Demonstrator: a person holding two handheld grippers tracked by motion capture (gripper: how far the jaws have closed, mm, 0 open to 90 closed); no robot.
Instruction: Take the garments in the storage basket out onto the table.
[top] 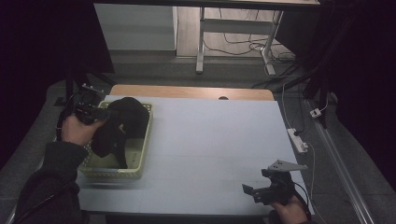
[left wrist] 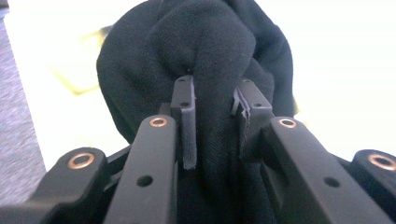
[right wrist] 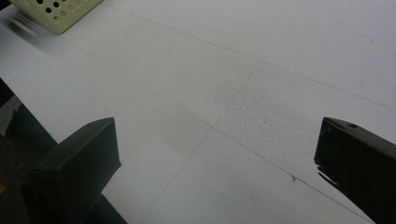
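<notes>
Black cloth (left wrist: 205, 51) pinched in left hand-held gripper (left wrist: 215, 116), right hand-held gripper (right wrist: 215, 154) spread wide

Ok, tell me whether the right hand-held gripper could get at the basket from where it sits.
Probably yes. The right hand-held gripper sits open at the table's near right, and the white table between it and the yellow basket is bare. The black cloth in the left hand-held gripper hangs over the basket's far part.

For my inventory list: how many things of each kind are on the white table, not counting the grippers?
Black cloth: 1
Yellow basket: 1
Total: 2
</notes>
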